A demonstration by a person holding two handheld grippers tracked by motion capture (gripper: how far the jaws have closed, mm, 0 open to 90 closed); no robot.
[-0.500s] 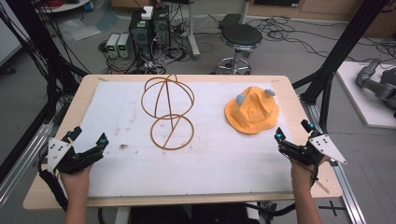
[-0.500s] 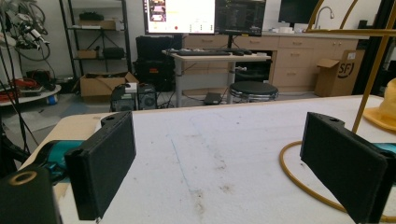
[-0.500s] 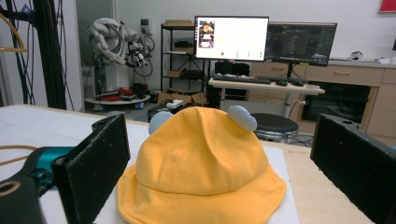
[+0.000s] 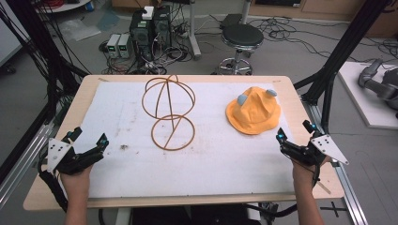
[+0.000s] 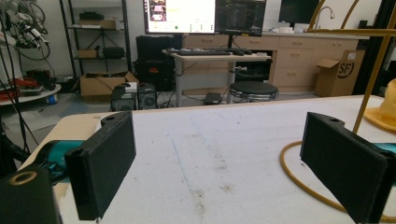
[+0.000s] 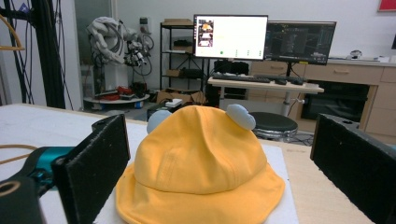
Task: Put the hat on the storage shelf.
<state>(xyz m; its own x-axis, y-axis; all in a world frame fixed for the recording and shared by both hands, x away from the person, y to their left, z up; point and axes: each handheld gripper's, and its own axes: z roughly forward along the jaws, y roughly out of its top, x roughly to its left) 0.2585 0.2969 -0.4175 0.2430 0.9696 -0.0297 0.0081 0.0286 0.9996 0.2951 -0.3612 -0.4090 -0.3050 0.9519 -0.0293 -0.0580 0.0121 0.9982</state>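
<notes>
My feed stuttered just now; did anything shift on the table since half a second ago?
Nothing visibly changed. Both claws, left and right, hold their places at the table's near edge, open and empty; the orange fabric bucket hat and the golden wire hat stand lie where they were.

Even indoor light, soft shadows, slight blur

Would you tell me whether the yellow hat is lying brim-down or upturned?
Brim-down: the hat has its crown up, brim spread on the white mat.
</notes>
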